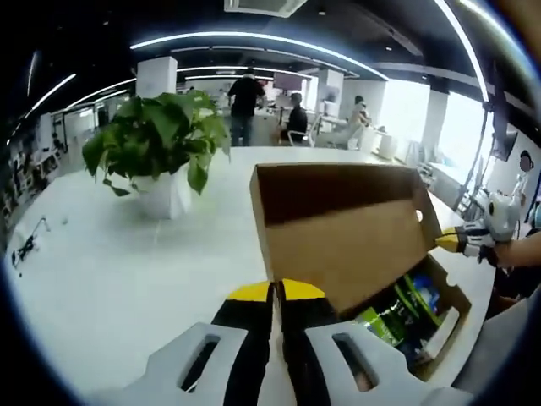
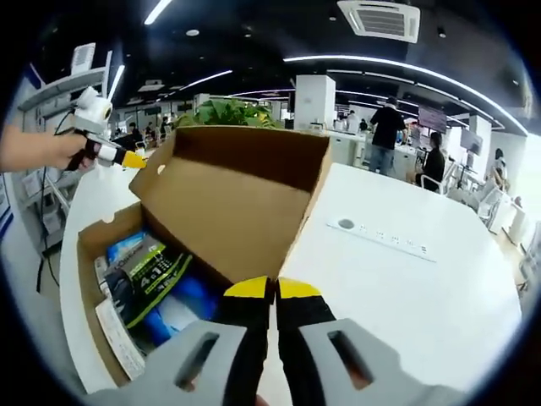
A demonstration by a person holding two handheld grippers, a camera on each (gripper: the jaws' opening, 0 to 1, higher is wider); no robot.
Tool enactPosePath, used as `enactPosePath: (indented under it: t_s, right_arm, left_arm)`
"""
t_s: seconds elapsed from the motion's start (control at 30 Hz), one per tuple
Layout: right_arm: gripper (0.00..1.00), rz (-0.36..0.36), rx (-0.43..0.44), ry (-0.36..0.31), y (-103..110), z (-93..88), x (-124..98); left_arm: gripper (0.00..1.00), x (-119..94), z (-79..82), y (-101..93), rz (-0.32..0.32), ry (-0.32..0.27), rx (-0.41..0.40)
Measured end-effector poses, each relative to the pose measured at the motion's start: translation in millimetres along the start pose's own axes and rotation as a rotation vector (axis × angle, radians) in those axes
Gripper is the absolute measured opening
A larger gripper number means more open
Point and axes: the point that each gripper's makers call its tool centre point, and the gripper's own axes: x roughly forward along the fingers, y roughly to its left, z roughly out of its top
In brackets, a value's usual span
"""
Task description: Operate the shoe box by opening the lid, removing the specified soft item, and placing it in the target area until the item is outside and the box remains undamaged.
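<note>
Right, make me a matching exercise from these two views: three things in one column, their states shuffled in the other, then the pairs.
Things:
1. shoe box lid
2. potted plant
3. green packet

States:
A. lying inside the open box
B. raised, standing open
C. standing on the white table, behind the box

Pairs: 1-B, 2-C, 3-A

I see a white table (image 1: 127, 262) under everything, with a leafy plant (image 1: 156, 139) in a white pot (image 1: 165, 196) standing on it. A small dark object with a cord (image 1: 25, 245) lies near the table's far edge. A grey socket strip (image 2: 380, 237) is set flush into the tabletop. Behind, people (image 1: 245, 106) stand and sit among white pillars (image 1: 156, 76), under curved ceiling lights (image 1: 254, 38) and an air vent (image 2: 379, 19).
</note>
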Motion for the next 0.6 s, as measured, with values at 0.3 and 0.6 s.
enactPosePath:
  t_s: [0.3, 0.6]
  right_arm:
    - [0.00, 0.002, -0.002, 0.014, -3.0, 0.9, 4.5]
    - [0.01, 0.012, -0.013, 0.041, -5.6, 1.5, 10.6]
  left_arm:
    - [0.00, 2.9, -18.0, 2.3, 0.005, 0.005, -0.038]
    - [0.00, 13.4, -18.5, 8.4, 0.010, -0.014, -0.100]
